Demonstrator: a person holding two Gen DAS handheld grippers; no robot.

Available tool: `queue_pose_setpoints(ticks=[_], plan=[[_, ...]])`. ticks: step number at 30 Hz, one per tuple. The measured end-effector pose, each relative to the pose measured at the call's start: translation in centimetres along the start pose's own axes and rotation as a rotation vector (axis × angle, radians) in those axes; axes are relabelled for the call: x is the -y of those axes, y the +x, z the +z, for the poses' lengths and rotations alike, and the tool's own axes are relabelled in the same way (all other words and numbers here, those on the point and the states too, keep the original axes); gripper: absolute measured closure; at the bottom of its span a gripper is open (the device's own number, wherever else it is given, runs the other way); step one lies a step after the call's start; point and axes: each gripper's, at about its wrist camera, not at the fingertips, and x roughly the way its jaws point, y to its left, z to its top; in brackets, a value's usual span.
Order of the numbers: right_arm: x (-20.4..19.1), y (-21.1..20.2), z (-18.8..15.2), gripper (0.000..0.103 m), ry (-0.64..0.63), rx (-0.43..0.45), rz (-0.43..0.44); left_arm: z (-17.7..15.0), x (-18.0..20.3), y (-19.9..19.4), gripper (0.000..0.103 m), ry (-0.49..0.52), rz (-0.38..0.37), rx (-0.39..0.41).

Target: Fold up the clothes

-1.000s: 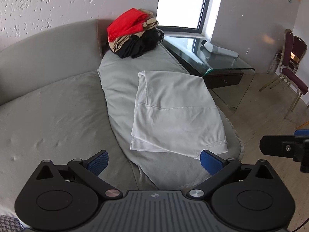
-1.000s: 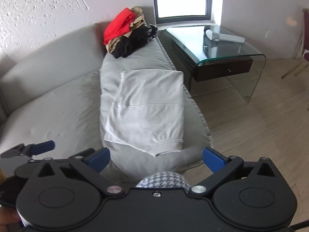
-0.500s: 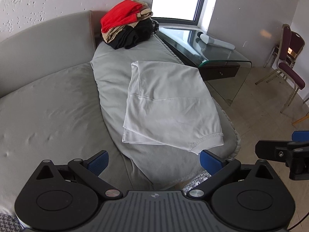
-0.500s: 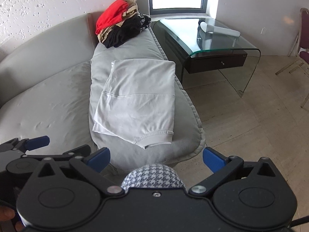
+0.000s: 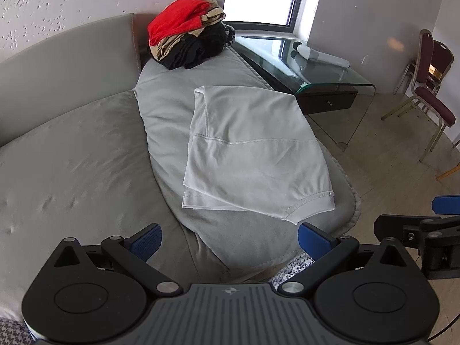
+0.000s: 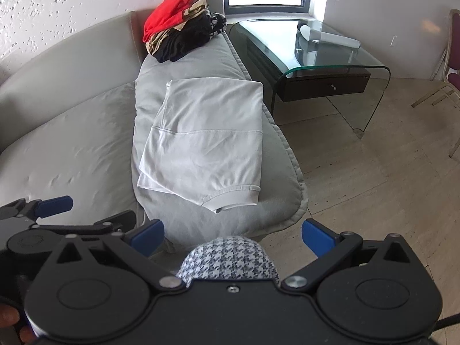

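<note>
A folded white garment [image 5: 256,149] lies flat on the grey sofa cushion [image 5: 169,95], a ribbed cuff at its near right corner; it also shows in the right wrist view [image 6: 204,141]. A pile of red, tan and black clothes [image 5: 187,31] sits at the cushion's far end, seen too in the right wrist view [image 6: 178,26]. My left gripper [image 5: 230,240] is open and empty, held back from the garment's near edge. My right gripper [image 6: 233,235] is open and empty, also short of the garment.
A glass side table [image 6: 316,54] with a white cylinder [image 6: 327,36] stands right of the sofa. Maroon chairs [image 5: 431,86] stand at the far right. A houndstooth-patterned knee [image 6: 230,258] is below the right gripper. Tiled floor [image 6: 373,187] lies to the right.
Both grippers have drawn back from the folded garment, which now sits farther off in both views. The garment has not moved. Both grippers stayed open.
</note>
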Motion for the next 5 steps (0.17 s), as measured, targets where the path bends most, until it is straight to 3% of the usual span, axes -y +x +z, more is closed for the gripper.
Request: queue_pose_setpoints(ticks=[5], plan=[[0.04, 0.17, -0.02, 0.000, 0.004, 0.000, 0.006, -0.15, 0.13, -0.09, 0.001, 0.014, 0.015, 0.022]])
